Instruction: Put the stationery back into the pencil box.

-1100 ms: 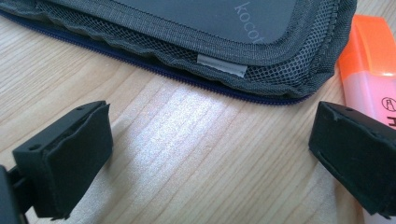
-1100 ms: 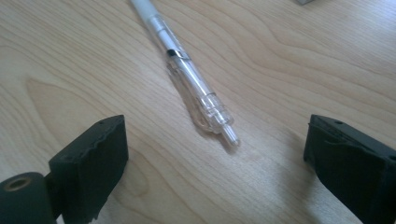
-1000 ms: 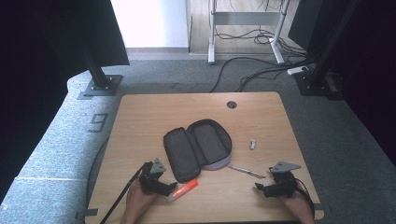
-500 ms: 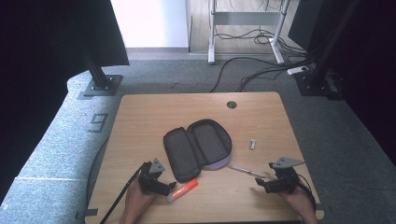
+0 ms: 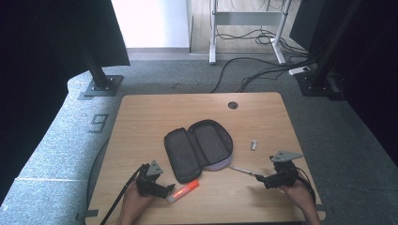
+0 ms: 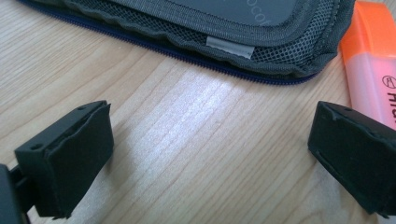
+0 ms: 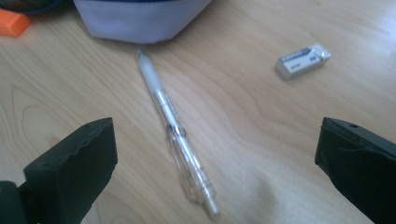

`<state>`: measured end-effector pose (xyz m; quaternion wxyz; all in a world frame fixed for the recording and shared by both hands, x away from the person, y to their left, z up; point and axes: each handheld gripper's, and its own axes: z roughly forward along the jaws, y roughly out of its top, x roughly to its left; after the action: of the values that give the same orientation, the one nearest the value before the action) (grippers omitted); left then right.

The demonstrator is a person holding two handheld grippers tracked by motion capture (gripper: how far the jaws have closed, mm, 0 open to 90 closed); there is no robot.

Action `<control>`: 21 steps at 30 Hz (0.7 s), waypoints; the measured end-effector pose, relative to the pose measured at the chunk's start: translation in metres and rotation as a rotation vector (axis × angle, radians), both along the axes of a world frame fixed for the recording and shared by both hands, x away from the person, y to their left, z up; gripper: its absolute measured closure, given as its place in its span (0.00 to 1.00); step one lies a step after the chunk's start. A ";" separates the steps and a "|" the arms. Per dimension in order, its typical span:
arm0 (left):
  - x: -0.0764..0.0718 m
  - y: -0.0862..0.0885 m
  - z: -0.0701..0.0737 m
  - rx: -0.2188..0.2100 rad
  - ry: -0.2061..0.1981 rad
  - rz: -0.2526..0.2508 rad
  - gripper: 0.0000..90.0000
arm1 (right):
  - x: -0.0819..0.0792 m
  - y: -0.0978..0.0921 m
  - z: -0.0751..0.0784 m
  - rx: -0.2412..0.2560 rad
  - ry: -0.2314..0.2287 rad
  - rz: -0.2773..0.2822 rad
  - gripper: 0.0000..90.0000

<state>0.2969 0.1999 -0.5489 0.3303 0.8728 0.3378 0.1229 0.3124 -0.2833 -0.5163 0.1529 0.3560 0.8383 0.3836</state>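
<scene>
Right gripper (image 5: 261, 178) gapes wide over the clear pen (image 7: 176, 135) — left gripper (image 5: 170, 189), equally open and empty, sits beside the orange highlighter (image 5: 183, 191).

Wooden desk (image 5: 141, 117), pale grain. Small white eraser (image 5: 254, 145) lies flat on its right half, apart from all else. Round dark cable hole (image 5: 233, 105) near the desk's far edge. Grey carpet (image 5: 56, 154) around the desk, a "9" mark (image 5: 98, 123) just off its left edge. Black stand foot (image 5: 101, 86) beyond the far left corner. Loose cables (image 5: 253, 77) beyond the far edge.
</scene>
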 end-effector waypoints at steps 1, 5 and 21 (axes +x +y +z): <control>0.000 0.001 0.000 0.000 0.000 0.001 0.00 | 0.002 0.001 0.002 -0.003 -0.003 0.004 0.00; -0.002 0.003 0.000 0.000 -0.001 0.007 0.00 | 0.010 0.005 0.010 -0.004 -0.022 0.003 0.00; -0.008 0.016 0.000 0.000 -0.002 0.023 0.00 | 0.047 0.012 0.019 -0.024 0.009 -0.066 0.07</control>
<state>0.2890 0.2158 -0.5488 0.3293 0.8686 0.3475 0.1277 0.3592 -0.2711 -0.4969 0.1658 0.3834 0.8314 0.3664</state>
